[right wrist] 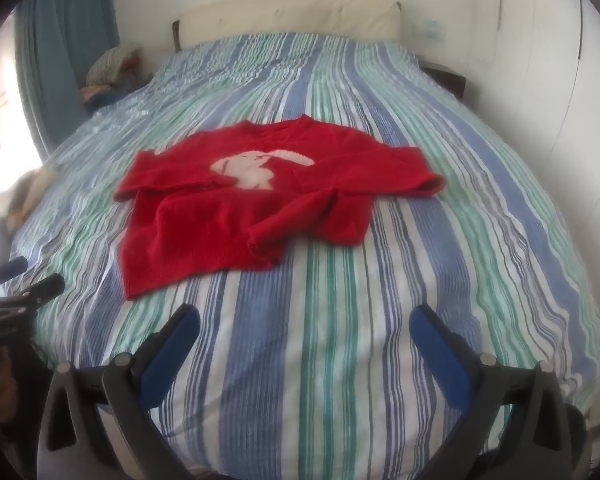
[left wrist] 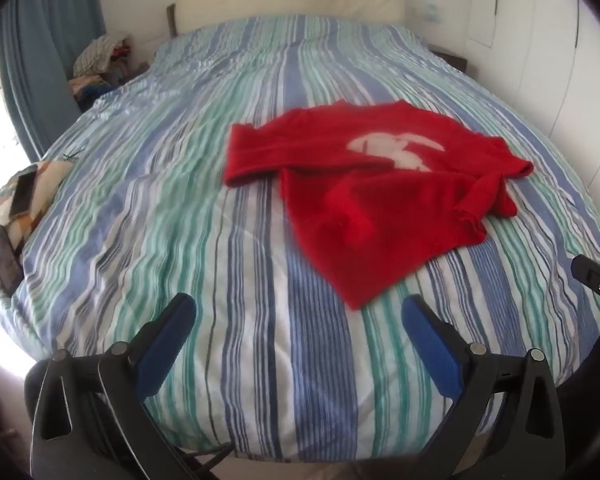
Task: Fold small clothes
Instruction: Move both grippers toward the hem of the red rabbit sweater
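A small red sweater [left wrist: 364, 184] [right wrist: 236, 204] with a pale figure on its chest lies loosely spread and partly rumpled on the striped bed cover [left wrist: 180, 200] [right wrist: 420, 240]. One sleeve is doubled over its right side. My left gripper [left wrist: 298, 308] hovers open above the cover, short of the sweater's near hem, with nothing between its blue pads. My right gripper [right wrist: 304, 318] also stands open and empty, near the bed's front, to the right of the sweater's lower corner. Each gripper shows at the edge of the other's view.
A cream headboard [left wrist: 292, 2] closes the far end of the bed. A patterned cushion with dark flat devices [left wrist: 18, 208] lies at the left edge. A pile of clothes [left wrist: 100, 64] and a blue curtain [left wrist: 40, 52] stand at the far left. White cupboards line the right.
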Tool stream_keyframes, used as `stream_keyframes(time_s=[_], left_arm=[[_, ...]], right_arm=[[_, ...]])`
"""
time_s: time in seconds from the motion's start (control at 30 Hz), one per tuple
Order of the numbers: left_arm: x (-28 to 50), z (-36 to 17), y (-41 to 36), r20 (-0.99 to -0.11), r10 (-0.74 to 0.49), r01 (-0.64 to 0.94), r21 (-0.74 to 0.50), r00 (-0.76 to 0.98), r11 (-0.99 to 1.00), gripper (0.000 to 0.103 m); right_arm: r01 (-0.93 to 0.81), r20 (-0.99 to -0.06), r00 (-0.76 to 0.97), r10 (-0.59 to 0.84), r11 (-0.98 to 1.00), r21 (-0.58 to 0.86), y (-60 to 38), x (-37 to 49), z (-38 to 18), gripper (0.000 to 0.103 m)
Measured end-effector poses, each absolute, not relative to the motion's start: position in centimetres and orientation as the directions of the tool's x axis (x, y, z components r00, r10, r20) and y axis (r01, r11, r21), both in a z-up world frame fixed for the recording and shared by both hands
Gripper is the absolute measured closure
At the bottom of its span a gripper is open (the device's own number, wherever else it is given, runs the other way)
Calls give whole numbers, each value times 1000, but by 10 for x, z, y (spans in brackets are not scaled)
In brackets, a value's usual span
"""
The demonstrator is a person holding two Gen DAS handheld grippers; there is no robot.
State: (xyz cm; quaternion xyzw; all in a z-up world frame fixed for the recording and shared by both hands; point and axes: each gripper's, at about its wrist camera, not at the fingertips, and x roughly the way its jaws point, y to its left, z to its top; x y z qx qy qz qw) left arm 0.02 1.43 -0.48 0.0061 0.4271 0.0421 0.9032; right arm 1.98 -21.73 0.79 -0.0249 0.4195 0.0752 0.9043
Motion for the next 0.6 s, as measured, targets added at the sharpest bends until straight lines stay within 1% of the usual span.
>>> stream_keyframes(time_s=[0.27,0.6], left_arm=[[0,-4,17,-780,56,-68,17,624,998,0],[-2,-4,19,-779,52,-72,8,625,997,0]], right_arm=[[-184,-765,636,106,983,-16,-208,16,13,0],[-200,-775,620,122,980,-6,-201,16,8,0]])
